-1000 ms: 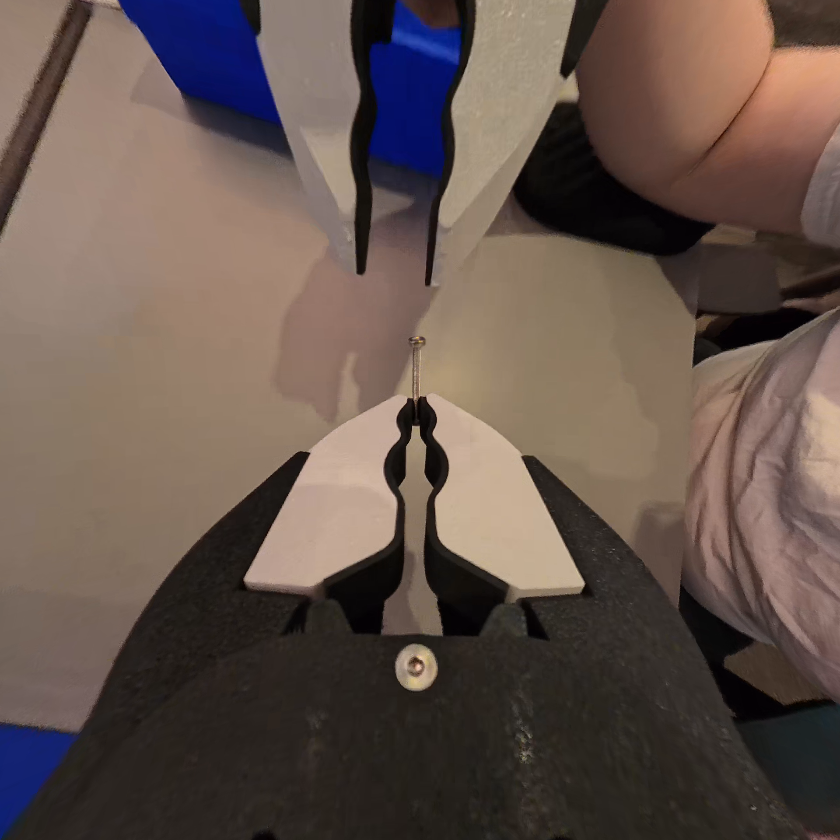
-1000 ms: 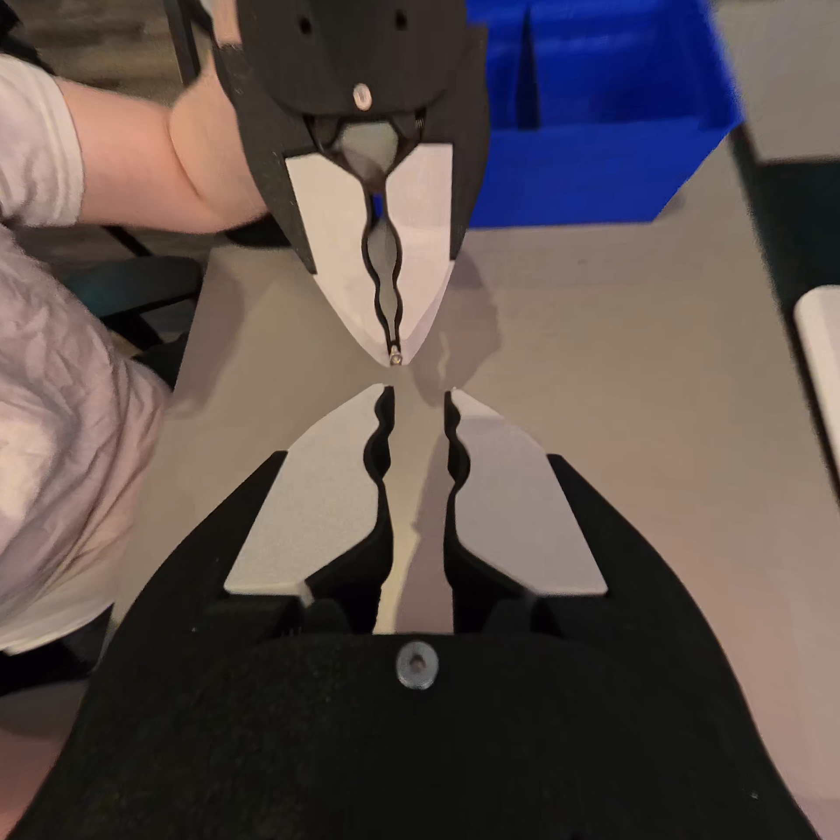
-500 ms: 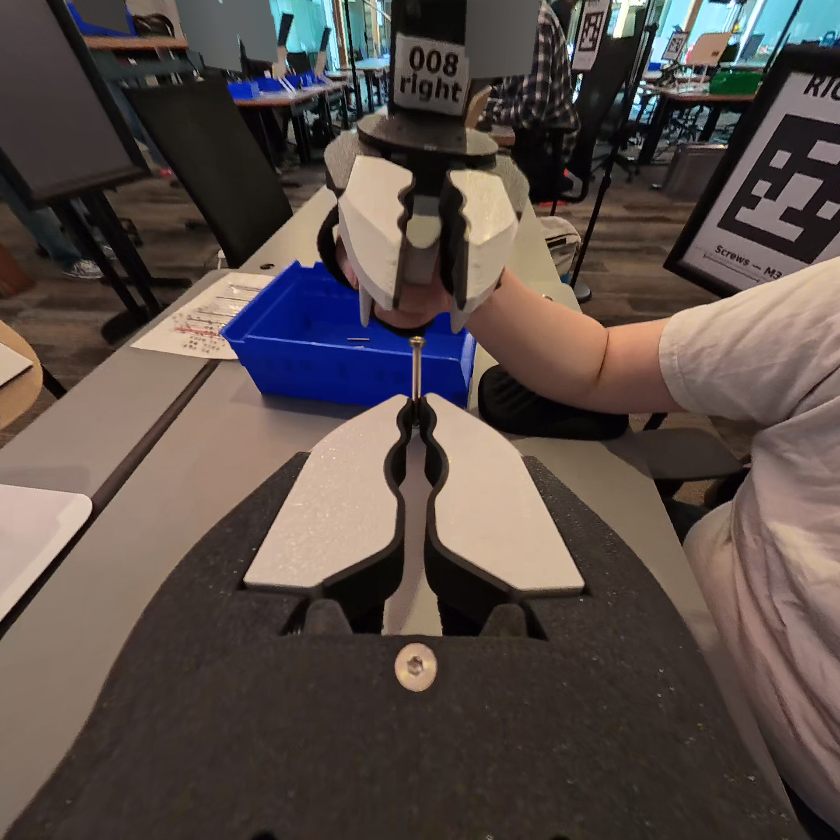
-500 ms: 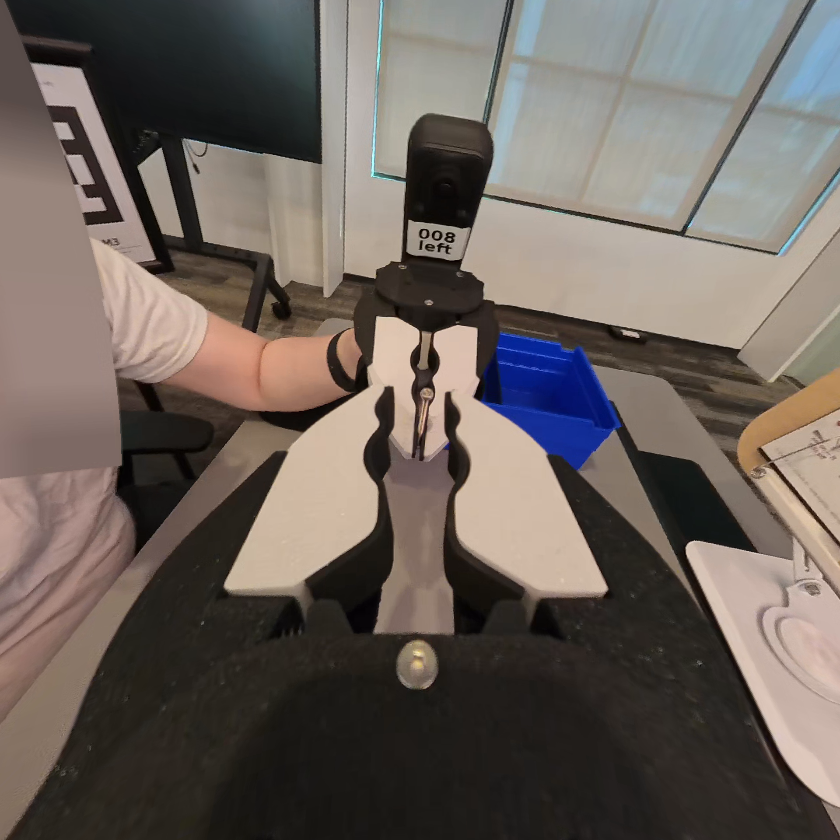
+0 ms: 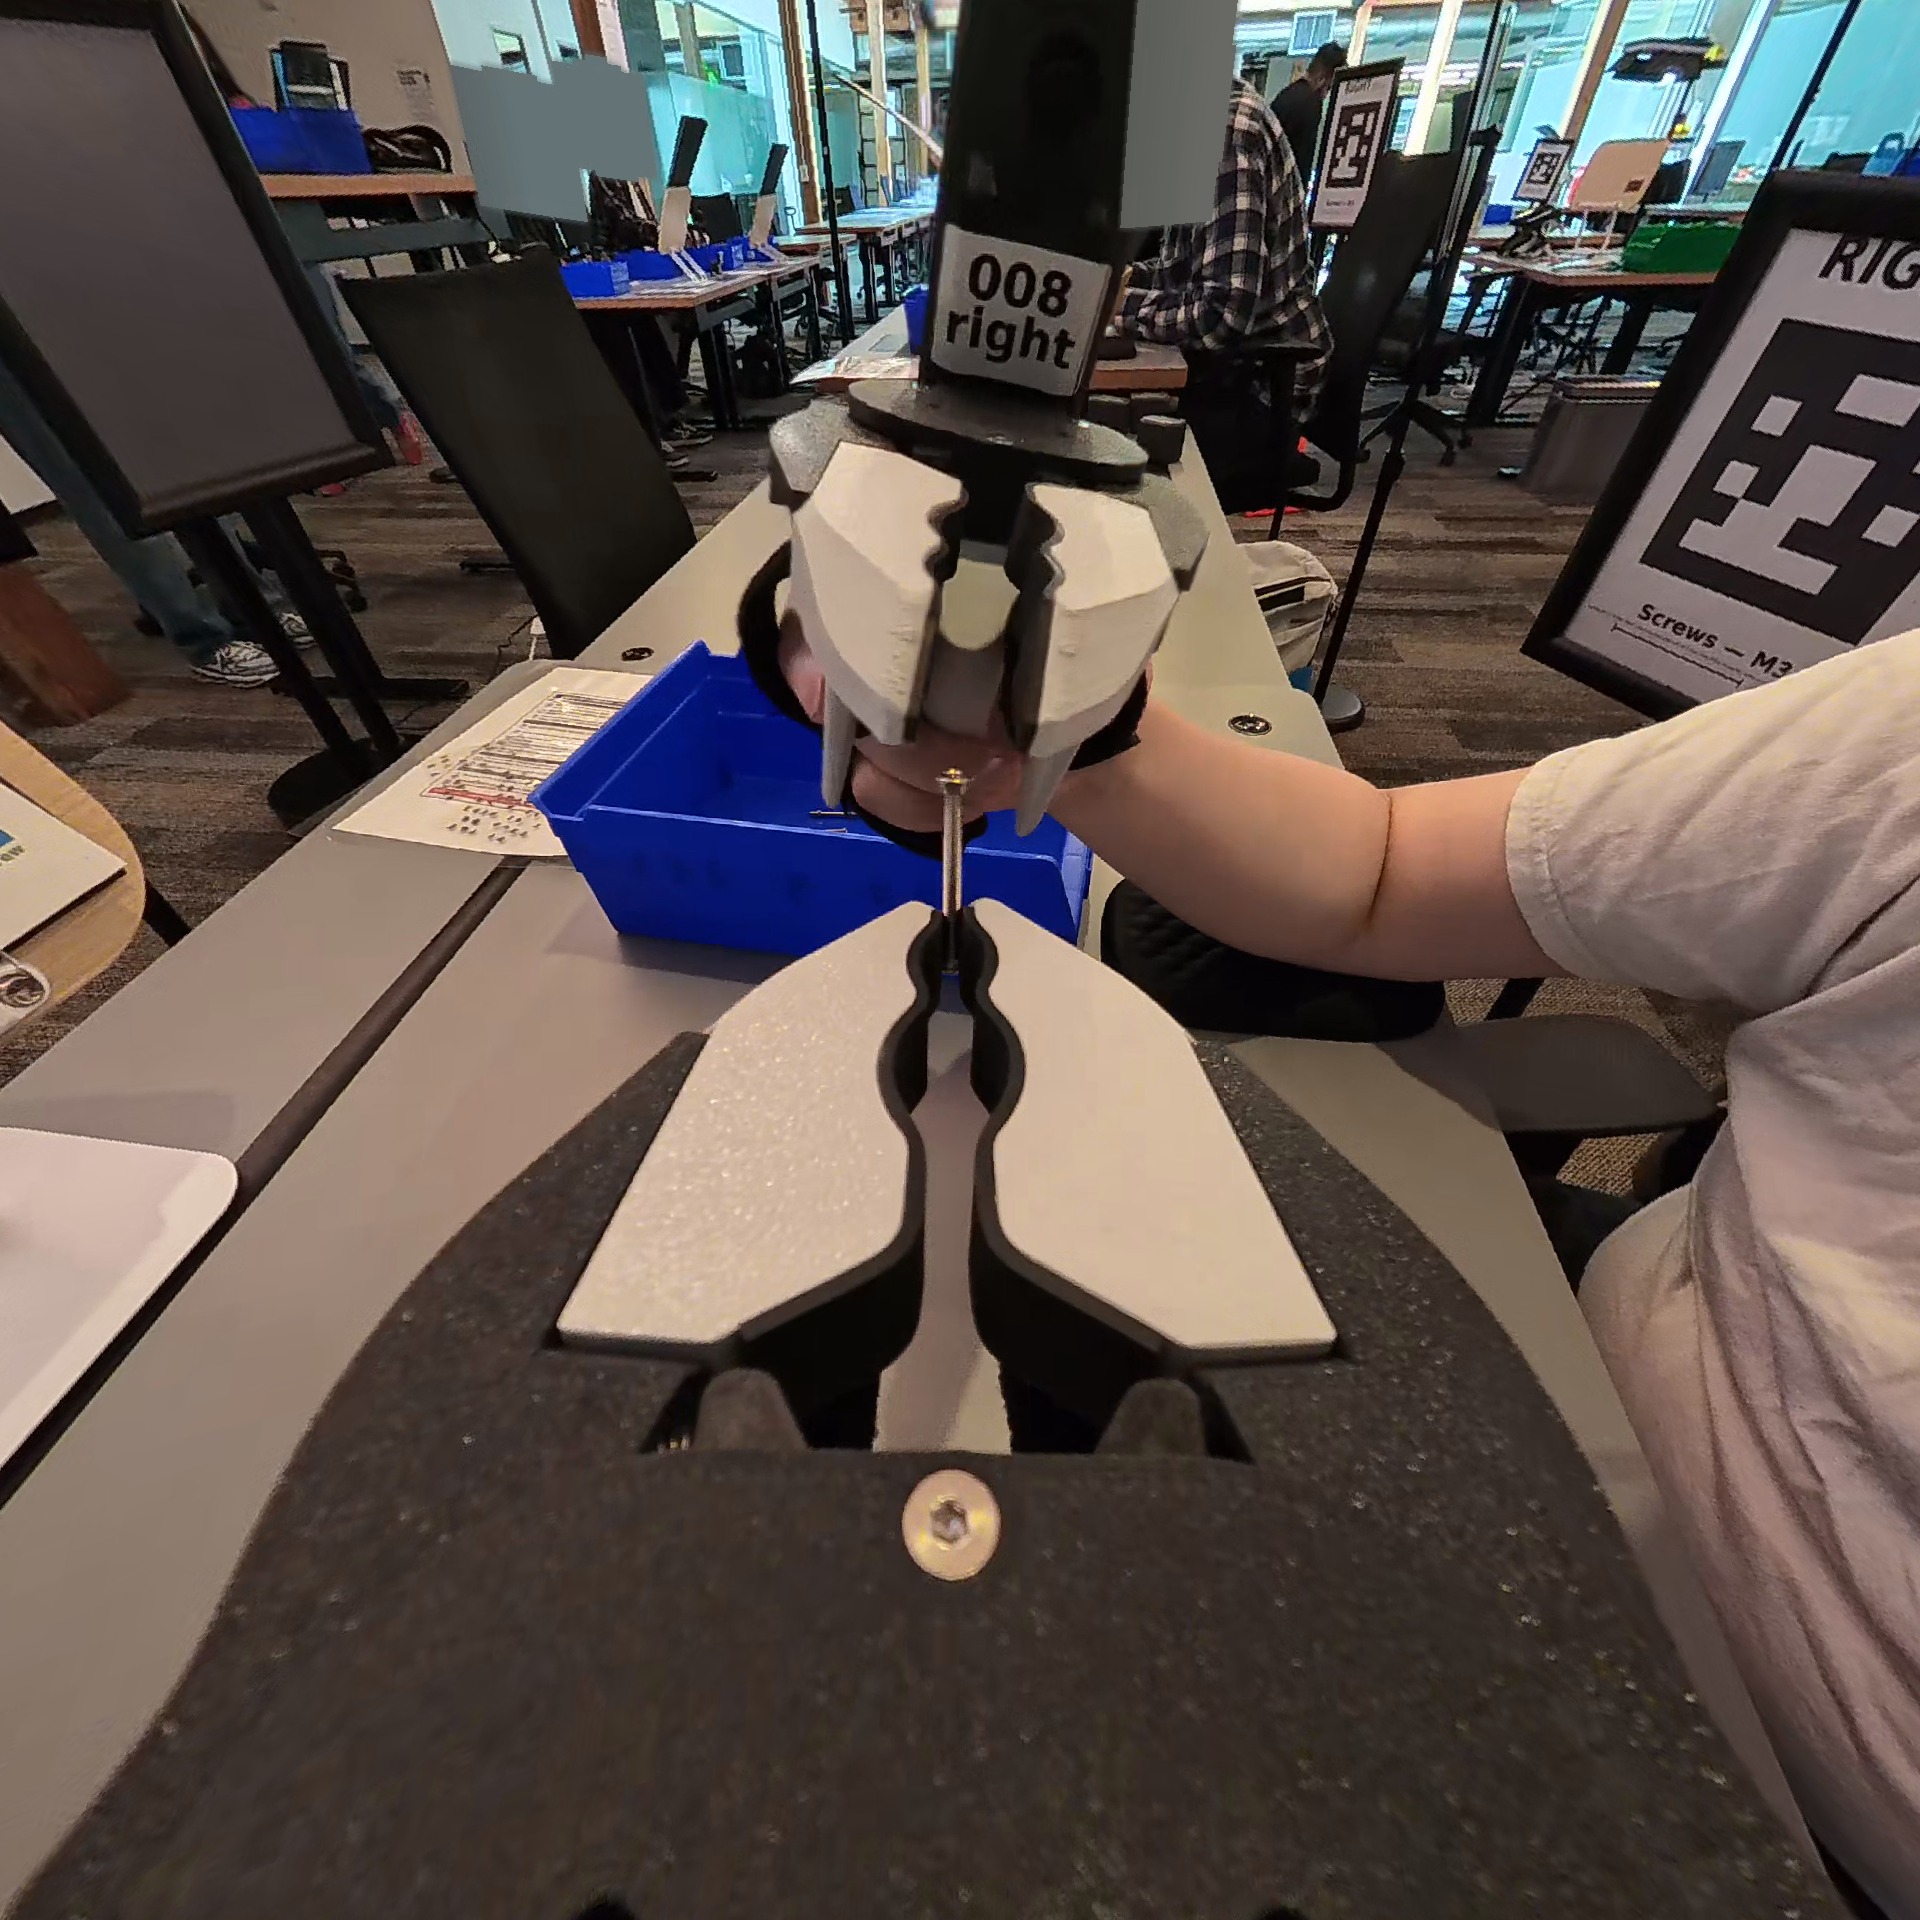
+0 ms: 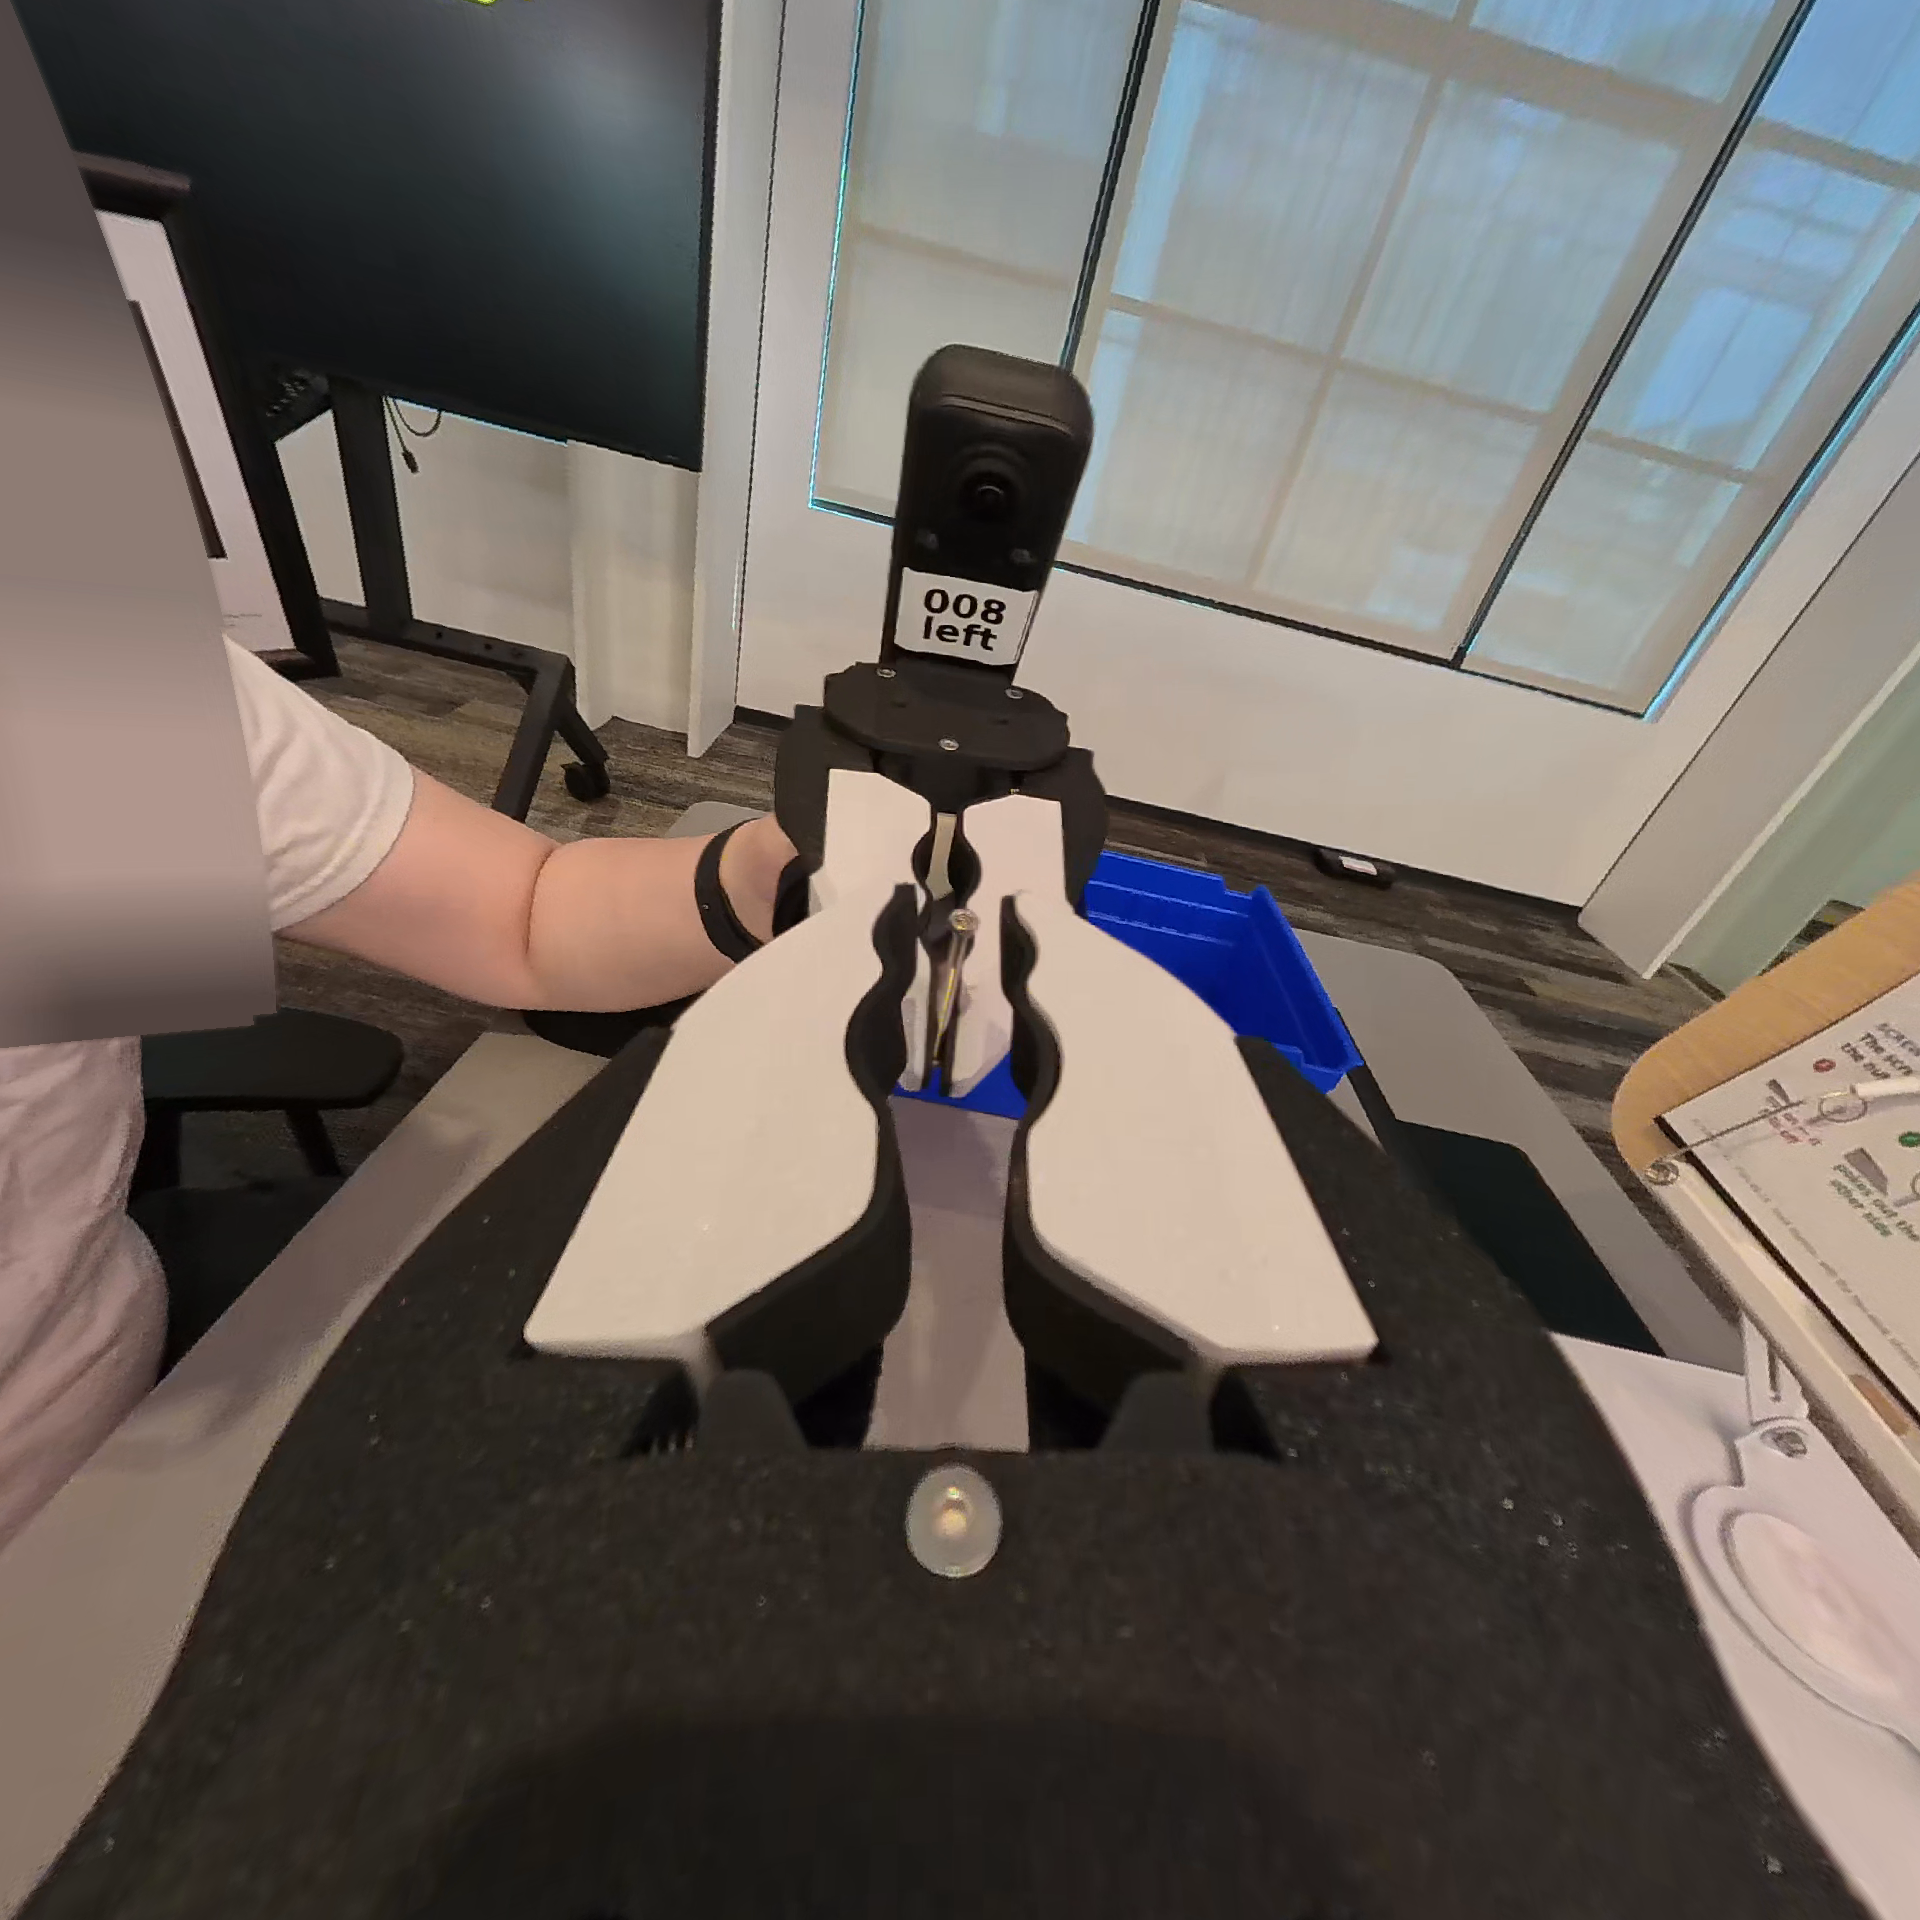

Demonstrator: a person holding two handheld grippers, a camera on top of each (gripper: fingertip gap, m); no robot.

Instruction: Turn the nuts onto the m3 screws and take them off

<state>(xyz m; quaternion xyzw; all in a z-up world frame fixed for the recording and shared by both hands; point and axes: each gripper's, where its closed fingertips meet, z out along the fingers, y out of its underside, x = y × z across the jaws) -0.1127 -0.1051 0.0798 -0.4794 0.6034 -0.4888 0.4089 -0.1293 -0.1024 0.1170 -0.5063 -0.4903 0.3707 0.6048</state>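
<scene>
Biggest risk I could see: the left gripper [image 5: 950, 920] was pinching the screw [image 5: 950, 842] only by the very bottom of its shank, right at the fingertips, so any sideways nudge could have tipped it or popped it loose. It's a thin, shiny metal pin with a small flat head, slippery stuff against smooth black pads.

Across from it, the right gripper [image 6: 956, 914] was spread open with the screw head sitting between its fingers, touching neither as far as I could tell. If it had closed off-centre it probably would've bent the screw out of line. No nut was visible anywhere, maybe too small.

Fingers were matte white plates with wavy black inner edges on grainy black bodies. Behind them sat a glossy blue plastic bin [image 5: 727, 862] on the smooth grey table [image 5: 312, 997].
</scene>
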